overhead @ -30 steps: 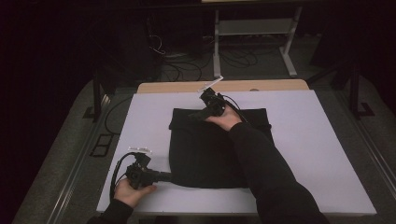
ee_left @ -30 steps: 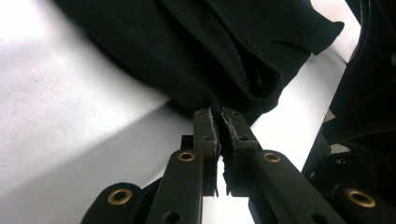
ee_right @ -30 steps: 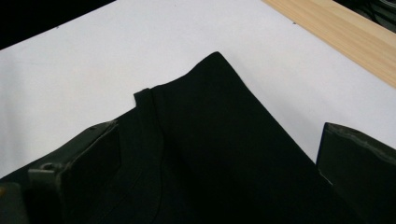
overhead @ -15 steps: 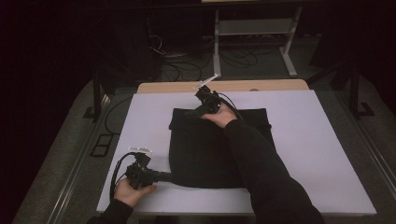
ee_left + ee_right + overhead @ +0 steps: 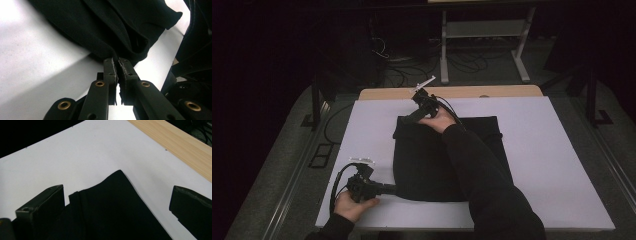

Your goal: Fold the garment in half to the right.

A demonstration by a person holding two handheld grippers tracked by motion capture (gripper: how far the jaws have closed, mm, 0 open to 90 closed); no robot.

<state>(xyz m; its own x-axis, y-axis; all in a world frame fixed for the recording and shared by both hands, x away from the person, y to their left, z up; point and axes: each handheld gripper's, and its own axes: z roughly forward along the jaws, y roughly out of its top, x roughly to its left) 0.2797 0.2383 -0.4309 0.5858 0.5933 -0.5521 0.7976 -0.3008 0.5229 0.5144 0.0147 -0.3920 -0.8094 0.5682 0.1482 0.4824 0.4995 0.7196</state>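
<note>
Black garment lengthwise near-to-far on table; left claw clamped on its hem, right claw apart.

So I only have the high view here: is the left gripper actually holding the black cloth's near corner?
Observer: Yes. In the left gripper view the left gripper has its jaws shut on the hem of the black cloth.
Operator: And the right one at the far corner?
Observer: The right gripper has its jaws wide open, the cloth's corner lying between them ungripped.
Operator: What lies past that corner?
Observer: White table cover, then a wooden edge.
</note>
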